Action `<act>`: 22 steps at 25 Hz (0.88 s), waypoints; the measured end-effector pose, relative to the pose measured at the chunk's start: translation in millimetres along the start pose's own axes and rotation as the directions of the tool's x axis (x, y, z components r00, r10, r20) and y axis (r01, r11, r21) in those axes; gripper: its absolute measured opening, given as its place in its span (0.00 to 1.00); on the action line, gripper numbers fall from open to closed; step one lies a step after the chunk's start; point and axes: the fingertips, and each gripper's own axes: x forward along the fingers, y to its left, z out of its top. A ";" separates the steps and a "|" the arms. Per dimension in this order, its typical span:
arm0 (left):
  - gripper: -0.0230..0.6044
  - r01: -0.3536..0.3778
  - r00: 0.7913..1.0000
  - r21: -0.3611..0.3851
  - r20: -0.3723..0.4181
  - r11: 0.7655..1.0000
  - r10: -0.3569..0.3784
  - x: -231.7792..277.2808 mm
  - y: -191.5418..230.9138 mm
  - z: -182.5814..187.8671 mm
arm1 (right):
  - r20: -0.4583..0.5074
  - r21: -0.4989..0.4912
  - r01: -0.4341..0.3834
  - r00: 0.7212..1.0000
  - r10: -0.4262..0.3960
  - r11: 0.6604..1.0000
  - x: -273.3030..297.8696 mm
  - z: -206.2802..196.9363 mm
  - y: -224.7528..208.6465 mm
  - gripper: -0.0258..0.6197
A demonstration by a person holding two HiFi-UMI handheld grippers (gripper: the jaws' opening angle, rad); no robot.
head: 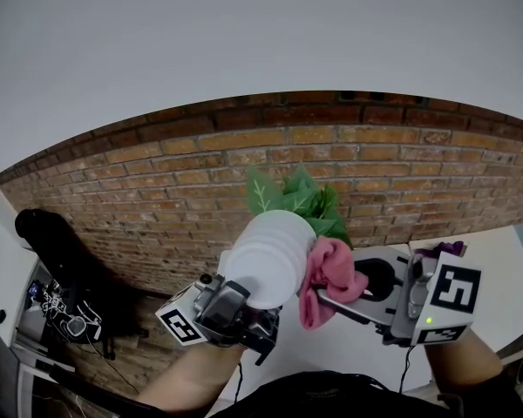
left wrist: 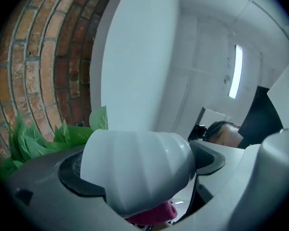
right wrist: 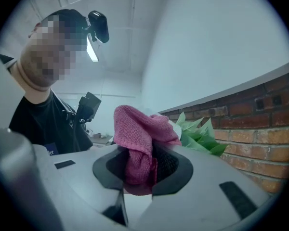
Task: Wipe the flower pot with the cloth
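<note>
White ribbed flower pot (head: 266, 264) of green leaves (head: 301, 198), clamped tilted in the left claw (left wrist: 135, 177) before a red brick wall (head: 157, 181), touches the crumpled pink cloth (head: 327, 277) pinched by the right claw (right wrist: 137, 170).

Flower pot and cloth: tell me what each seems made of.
The flower pot looks like glossy white plastic or glazed ceramic: a smooth ribbed wall with soft highlights. The cloth is pink matte woven fabric, perhaps microfibre: fine looped texture, soft folds.
</note>
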 end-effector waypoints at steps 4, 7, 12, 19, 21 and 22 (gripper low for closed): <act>0.93 0.006 0.999 -0.030 0.039 1.000 -0.005 5.1 -1.2 5.4 | -0.063 -0.031 -0.052 0.997 0.050 0.998 13.0 -11.8 18.1 0.17; 0.93 0.009 0.999 -0.032 0.051 0.999 -0.008 6.9 -1.1 6.4 | -0.102 -0.051 -0.081 0.992 0.075 0.995 22.9 -20.2 26.5 0.17; 0.93 0.006 1.000 -0.004 0.002 1.000 -0.006 8.7 0.5 -6.4 | -0.179 -0.089 -0.131 0.977 0.113 0.987 37.4 -38.2 41.3 0.17; 0.93 0.042 0.989 0.107 -0.147 0.993 -0.026 11.3 -6.3 -26.9 | -0.194 -0.037 -0.161 0.969 0.150 0.986 40.6 -47.7 46.3 0.17; 0.93 0.068 0.980 0.169 -0.194 0.983 -0.035 13.3 -11.5 -34.3 | -0.163 0.045 -0.170 0.971 0.175 0.984 37.6 -47.7 45.8 0.17; 0.93 0.081 0.975 0.204 -0.218 0.976 -0.036 14.1 -14.0 -38.8 | -0.145 0.092 -0.176 0.971 0.188 0.980 35.3 -48.8 44.8 0.17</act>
